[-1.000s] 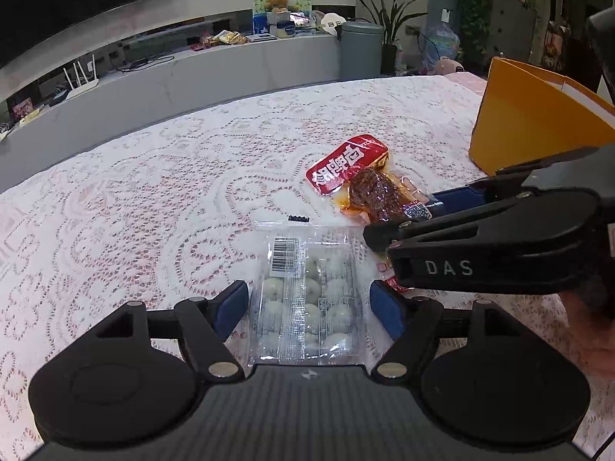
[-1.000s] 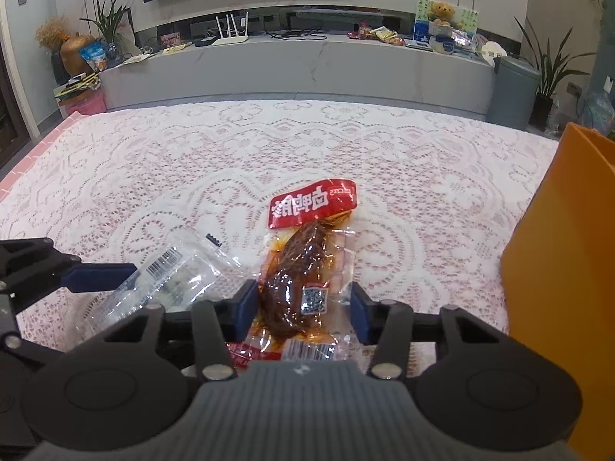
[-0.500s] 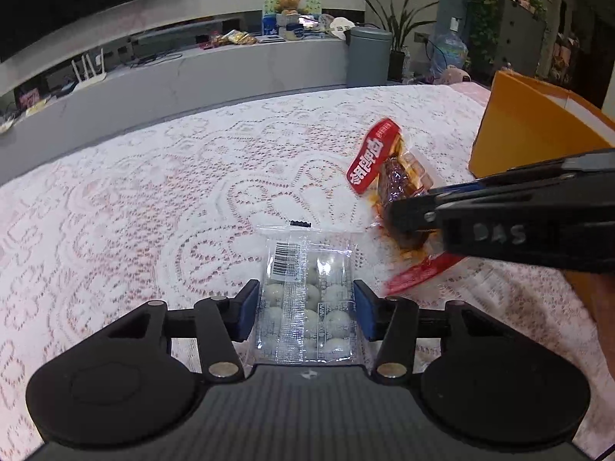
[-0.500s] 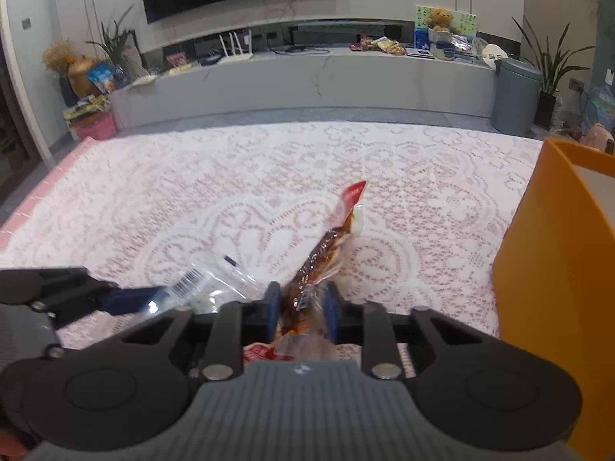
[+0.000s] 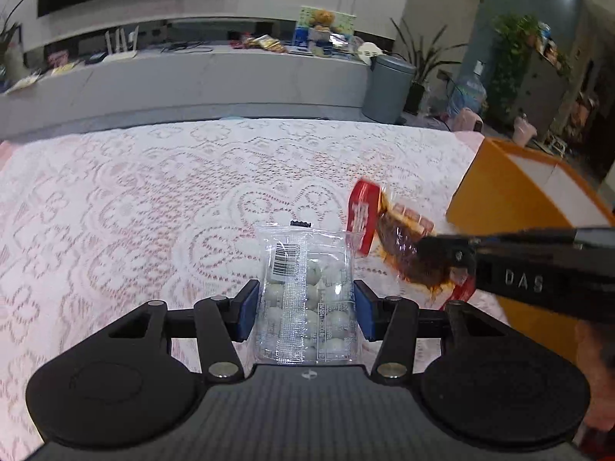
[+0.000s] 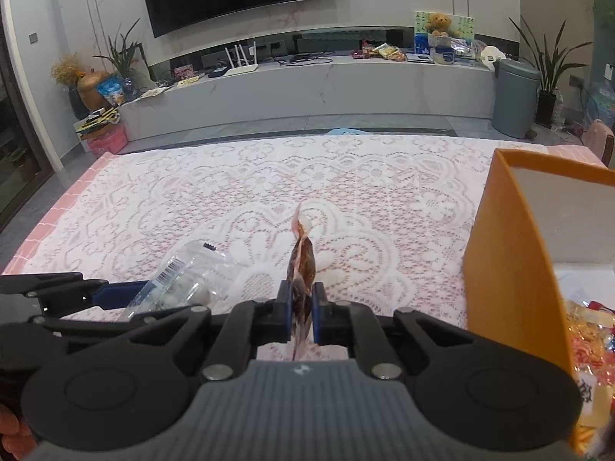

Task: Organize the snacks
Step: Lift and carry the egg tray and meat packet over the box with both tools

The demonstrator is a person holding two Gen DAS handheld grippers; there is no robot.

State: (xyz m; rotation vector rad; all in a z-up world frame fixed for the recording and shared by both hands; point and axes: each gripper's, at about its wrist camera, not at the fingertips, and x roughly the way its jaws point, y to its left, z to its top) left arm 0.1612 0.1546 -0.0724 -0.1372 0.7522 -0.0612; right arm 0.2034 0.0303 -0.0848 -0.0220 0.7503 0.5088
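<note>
Snacks: clear pack of pale balls [image 5: 305, 299] gripped across its width between left gripper [image 5: 305, 309] fingers, long axis pointing away from fingers, far end free above lace surface [image 5: 153, 192]. Brown meat pouch [image 6: 301, 269] pinched edge-on in right gripper [image 6: 300, 317]; fingers nearly together, just finished closing on it. Orange box [image 6: 507, 253] stands right of both grippers, just beside right one; other snacks lie inside. Right hand nearer; likely drops first.
</note>
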